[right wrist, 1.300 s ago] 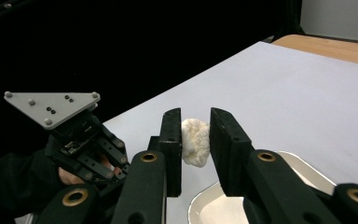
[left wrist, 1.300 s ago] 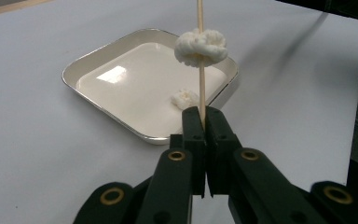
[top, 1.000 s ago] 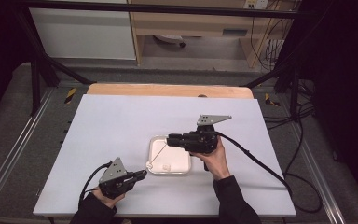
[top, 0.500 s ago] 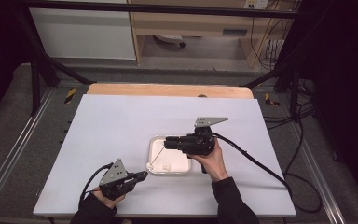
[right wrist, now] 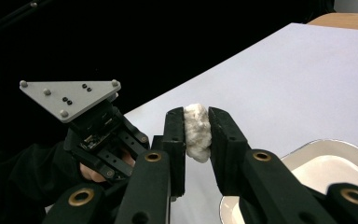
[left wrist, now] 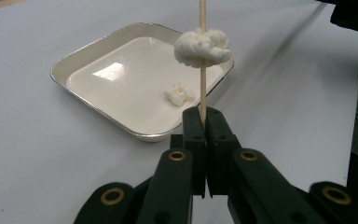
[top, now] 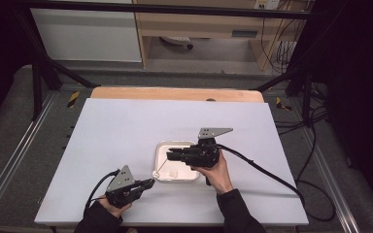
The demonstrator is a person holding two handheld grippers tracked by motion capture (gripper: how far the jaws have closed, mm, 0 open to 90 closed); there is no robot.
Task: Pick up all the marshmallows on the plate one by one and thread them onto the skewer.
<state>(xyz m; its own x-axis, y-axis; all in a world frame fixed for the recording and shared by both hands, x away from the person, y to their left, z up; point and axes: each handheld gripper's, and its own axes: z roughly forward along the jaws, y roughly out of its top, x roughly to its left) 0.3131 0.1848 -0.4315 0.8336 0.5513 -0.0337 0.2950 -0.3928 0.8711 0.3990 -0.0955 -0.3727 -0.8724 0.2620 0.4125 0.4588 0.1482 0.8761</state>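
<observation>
The left tool (left wrist: 204, 122) sits near the counter's (top: 126, 126) front edge, jaws clamped on a thin wooden skewer (left wrist: 202, 60) with a white marshmallow-like lump (left wrist: 203, 47) threaded on it. The skewer angles up toward the white square tray (top: 161, 150) lying right of the counter's middle, toward the front edge. A smaller white piece (left wrist: 179, 93) lies in the tray. The right tool (right wrist: 196, 133) hovers over the tray, jaws pressed on another white lump (right wrist: 196, 130).
</observation>
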